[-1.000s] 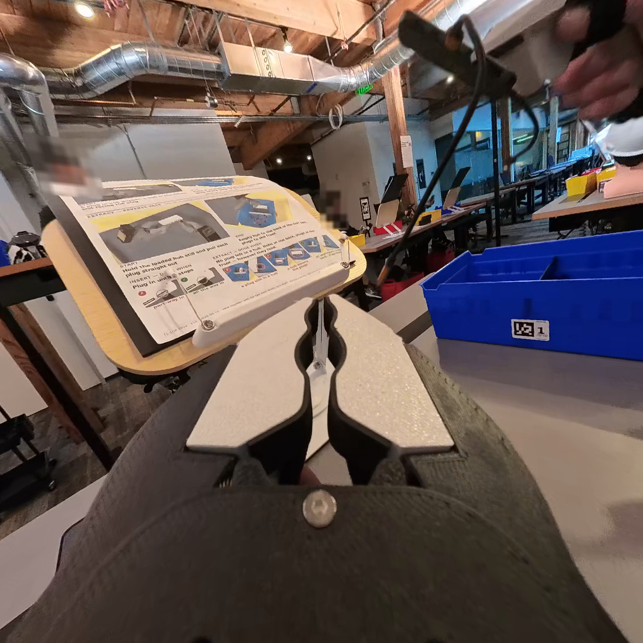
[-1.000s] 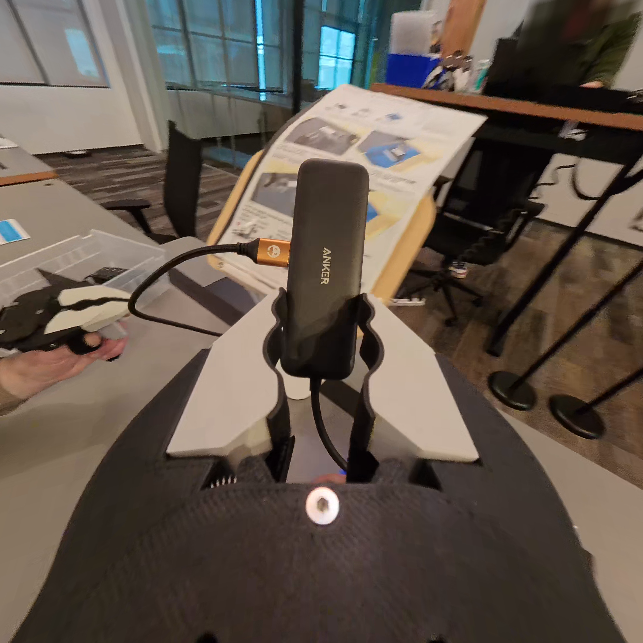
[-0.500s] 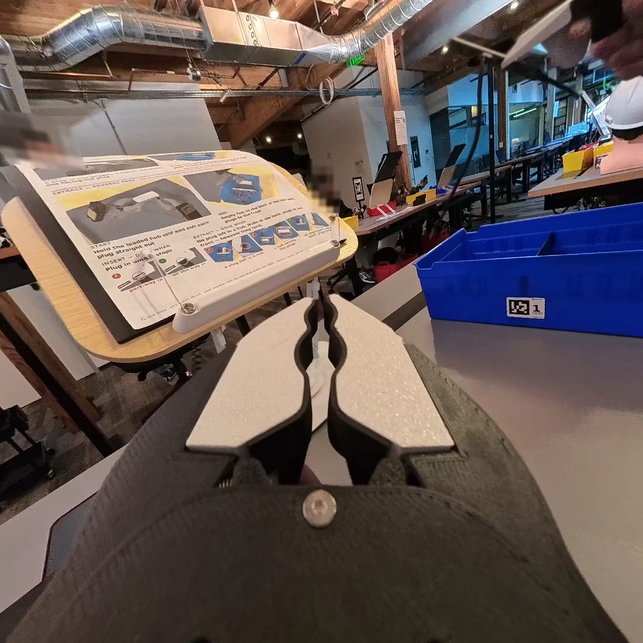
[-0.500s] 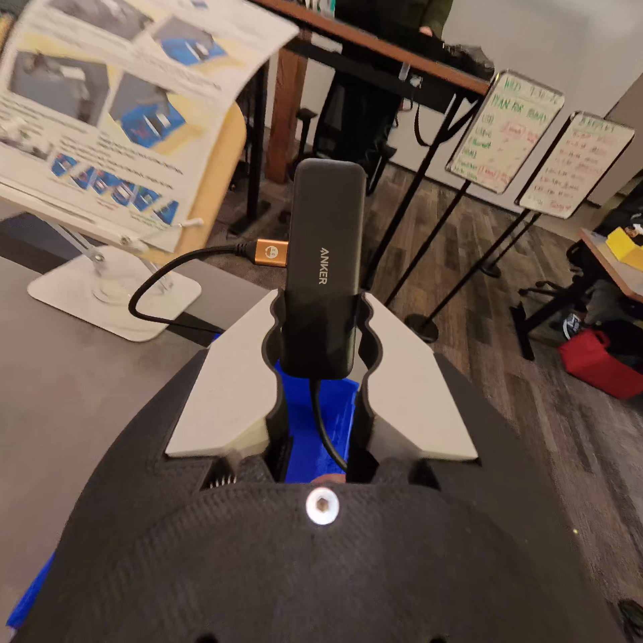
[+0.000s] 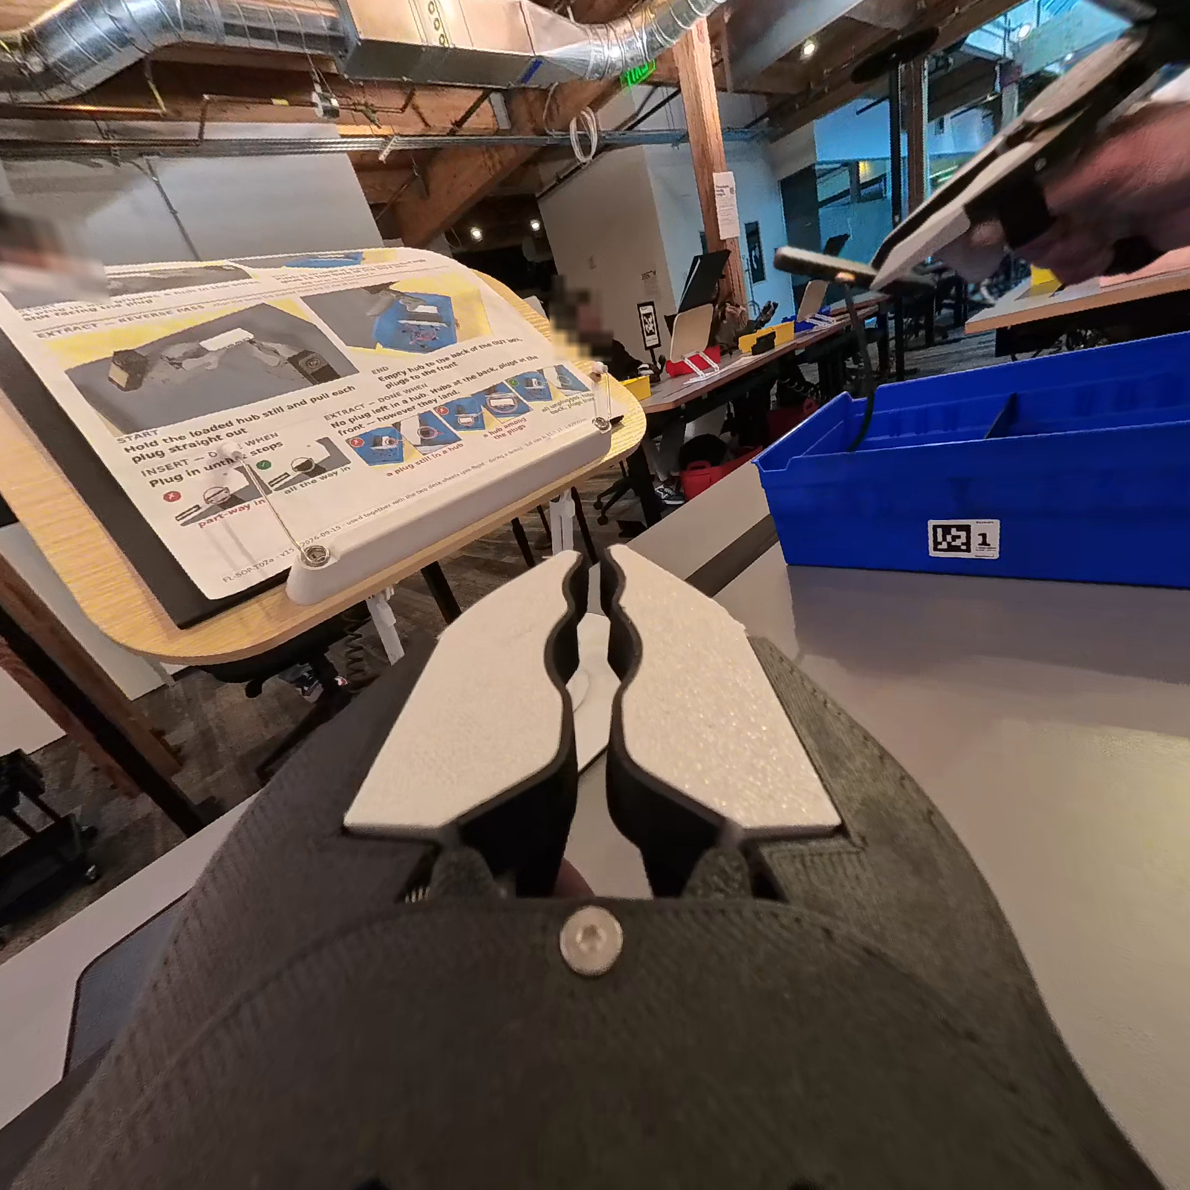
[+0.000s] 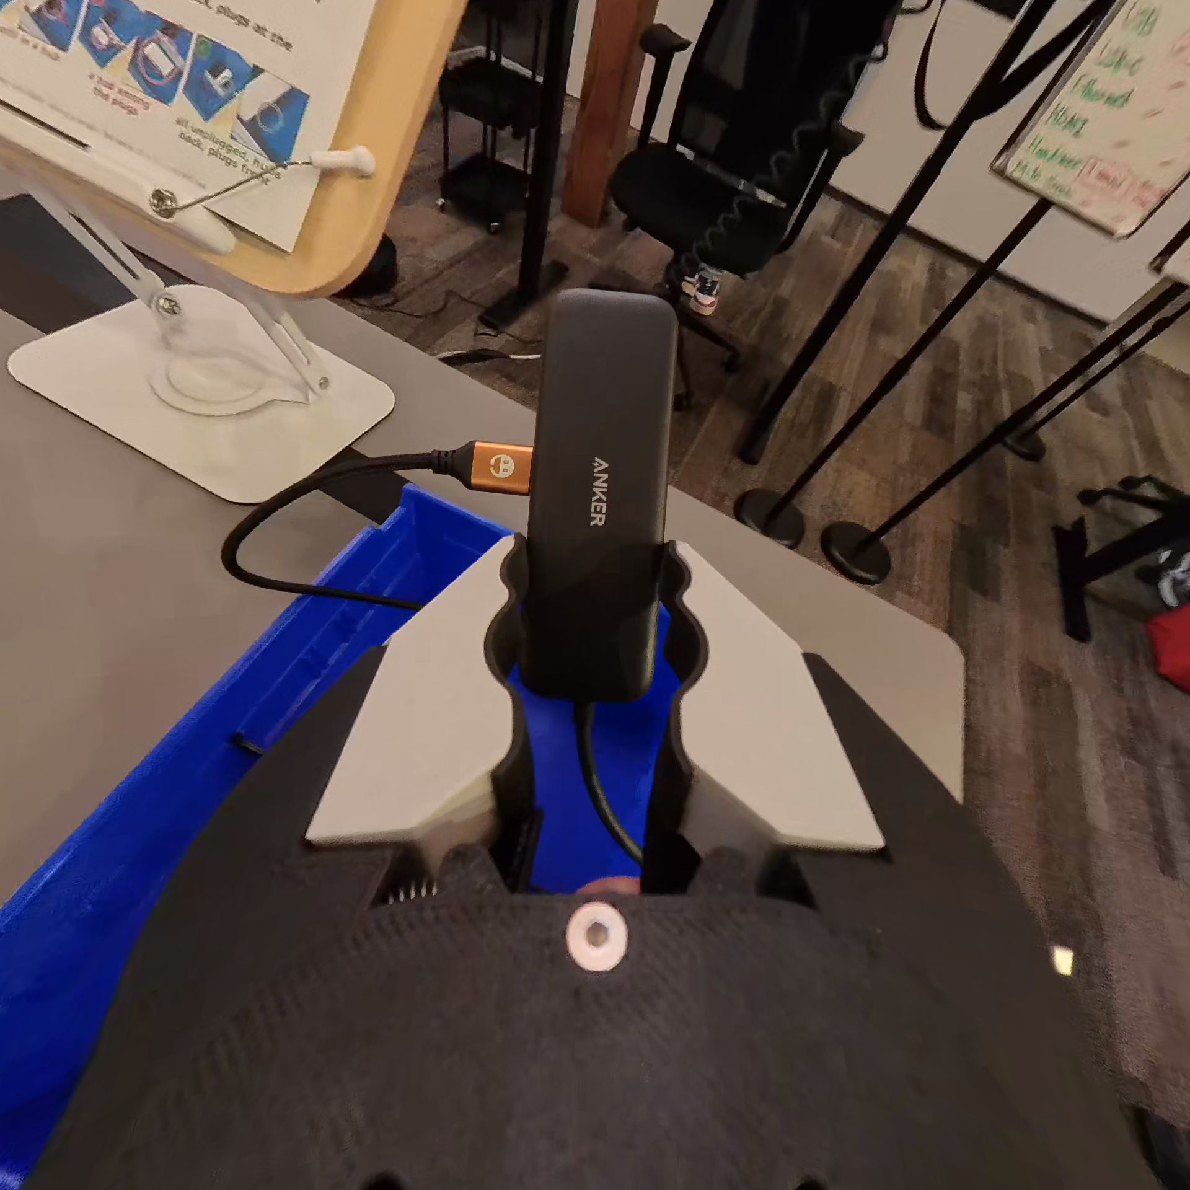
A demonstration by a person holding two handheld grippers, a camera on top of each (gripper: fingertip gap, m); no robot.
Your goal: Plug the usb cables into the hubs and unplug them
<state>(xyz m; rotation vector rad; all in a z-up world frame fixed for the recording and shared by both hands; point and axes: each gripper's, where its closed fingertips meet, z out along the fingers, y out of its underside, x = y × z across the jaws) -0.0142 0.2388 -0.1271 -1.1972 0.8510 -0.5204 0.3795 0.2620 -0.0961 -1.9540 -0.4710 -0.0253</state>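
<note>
Right wrist view, right gripper (image 6: 595,618) jaws clamping hub (image 6: 602,476) above blue bin (image 6: 360,605), left gripper (image 5: 595,605) jaws clenched, empty.

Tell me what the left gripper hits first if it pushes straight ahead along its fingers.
Probably the white stand base seen between the shut left gripper fingers; depth is unclear, so it may pass over it.

Slim black hub (image 6: 599,489) stands lengthwise between the right gripper (image 6: 595,566) fingers; orange-ended braided cable (image 6: 360,515) plugged into its left side, looping back
</note>
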